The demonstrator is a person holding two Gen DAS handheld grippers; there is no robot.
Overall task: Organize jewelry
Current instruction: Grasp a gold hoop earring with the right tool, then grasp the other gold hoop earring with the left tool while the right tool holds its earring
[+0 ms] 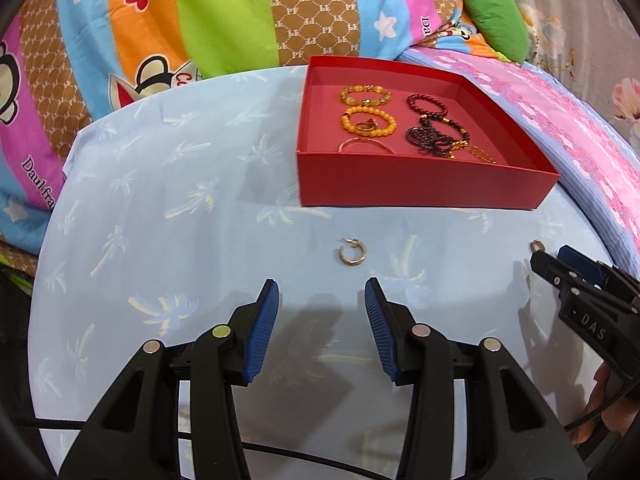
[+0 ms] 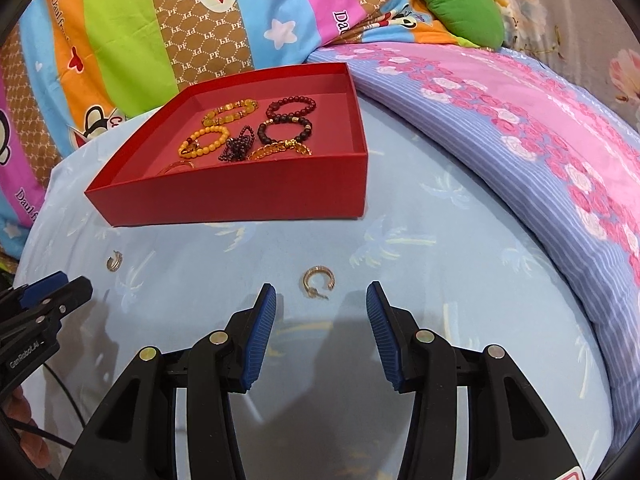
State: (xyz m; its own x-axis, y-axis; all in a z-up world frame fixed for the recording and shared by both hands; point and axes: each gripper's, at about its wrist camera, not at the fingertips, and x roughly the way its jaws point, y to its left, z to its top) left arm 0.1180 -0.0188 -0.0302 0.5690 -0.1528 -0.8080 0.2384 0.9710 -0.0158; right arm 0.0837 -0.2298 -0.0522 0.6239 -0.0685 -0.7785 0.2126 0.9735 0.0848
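Note:
A red box [image 1: 420,188] [image 2: 240,200] stands on the light blue cloth and holds several bead bracelets: yellow ones [image 1: 368,120] [image 2: 204,140] and dark ones [image 1: 432,128] [image 2: 288,124]. A gold hoop earring [image 1: 350,254] [image 2: 115,260] lies on the cloth just ahead of my left gripper [image 1: 322,292], which is open and empty. A second gold hoop earring [image 2: 318,280] [image 1: 536,245] lies just ahead of my right gripper [image 2: 320,296], also open and empty. The right gripper shows at the right edge of the left wrist view [image 1: 548,266], the left gripper at the left edge of the right wrist view [image 2: 76,286].
The light blue palm-print cloth [image 1: 180,220] [image 2: 440,240] covers a rounded surface. A colourful cartoon quilt [image 1: 160,20] lies behind the box. A pink and blue floral pillow [image 2: 540,140] lies to the right, a green cushion [image 2: 456,0] behind it.

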